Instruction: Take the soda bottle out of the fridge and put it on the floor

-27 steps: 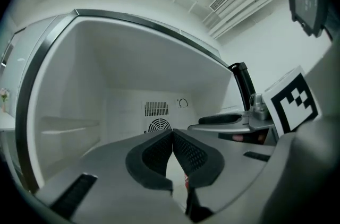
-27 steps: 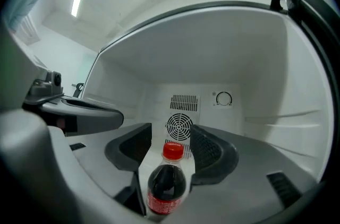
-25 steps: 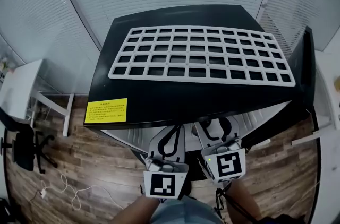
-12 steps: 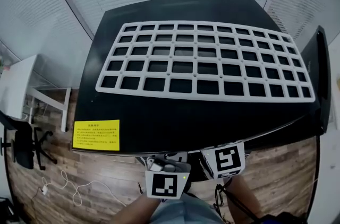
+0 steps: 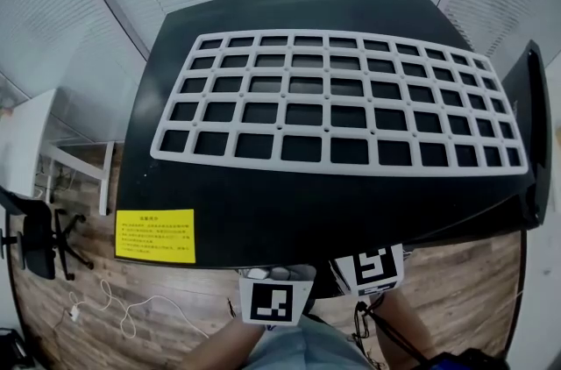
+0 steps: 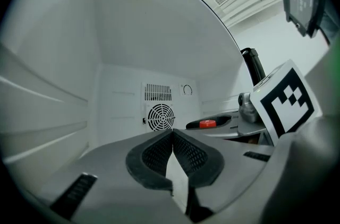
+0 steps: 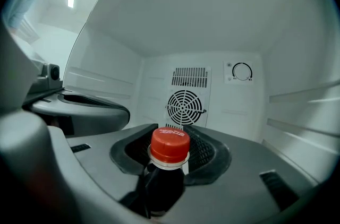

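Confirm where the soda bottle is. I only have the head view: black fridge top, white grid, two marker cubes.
Observer: In the right gripper view the soda bottle stands inside the fridge, red cap up, between the jaws of the right gripper.
Operator: Gripped?
Observer: The jaws have just been closing and they flank the bottle. I cannot tell whether the pads press on it yet.
Operator: Left gripper?
Observer: The left gripper is shut with nothing between its jaws, and it points toward the fan grille at the fridge's back.
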{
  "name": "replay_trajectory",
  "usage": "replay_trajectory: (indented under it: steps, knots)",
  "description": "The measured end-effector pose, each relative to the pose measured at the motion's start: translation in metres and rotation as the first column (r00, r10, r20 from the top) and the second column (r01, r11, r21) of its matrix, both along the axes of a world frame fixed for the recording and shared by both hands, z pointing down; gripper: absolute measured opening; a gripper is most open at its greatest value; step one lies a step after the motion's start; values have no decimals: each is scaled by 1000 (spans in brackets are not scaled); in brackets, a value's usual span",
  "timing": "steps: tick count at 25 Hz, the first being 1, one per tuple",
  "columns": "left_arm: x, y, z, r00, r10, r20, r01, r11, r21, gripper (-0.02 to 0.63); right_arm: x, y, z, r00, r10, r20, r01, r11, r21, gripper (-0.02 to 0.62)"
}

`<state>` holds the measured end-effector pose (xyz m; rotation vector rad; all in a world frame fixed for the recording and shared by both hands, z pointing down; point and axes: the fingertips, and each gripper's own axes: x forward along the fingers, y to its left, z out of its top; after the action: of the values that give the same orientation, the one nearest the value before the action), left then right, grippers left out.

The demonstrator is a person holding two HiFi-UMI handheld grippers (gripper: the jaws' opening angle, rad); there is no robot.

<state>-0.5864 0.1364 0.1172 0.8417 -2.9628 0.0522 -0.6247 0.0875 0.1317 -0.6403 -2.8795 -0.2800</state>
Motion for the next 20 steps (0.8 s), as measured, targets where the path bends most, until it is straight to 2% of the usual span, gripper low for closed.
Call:
replay_trajectory:
  steps: [9,11,15,20]
  knots:
    - [-7,-4,-5,1000,6,0,-6,1000,16,17,-9,2,-4,1000,-15,-14,16,999,46,108]
    - [-3,-3,-8,1000,6,1,-6,1000,24,17,2,3,-7,1000,-6,-10,6,999,44,104]
    - [29,4,-17,1000,16,13,-17,1000,11,17,37,4,-17,1000,18,1,-18,1000,17,100]
    - [38,-4,-37,1000,10,30,-11,1000,26,17,51,-5,-40,999,19,25,-20,1000,15,97]
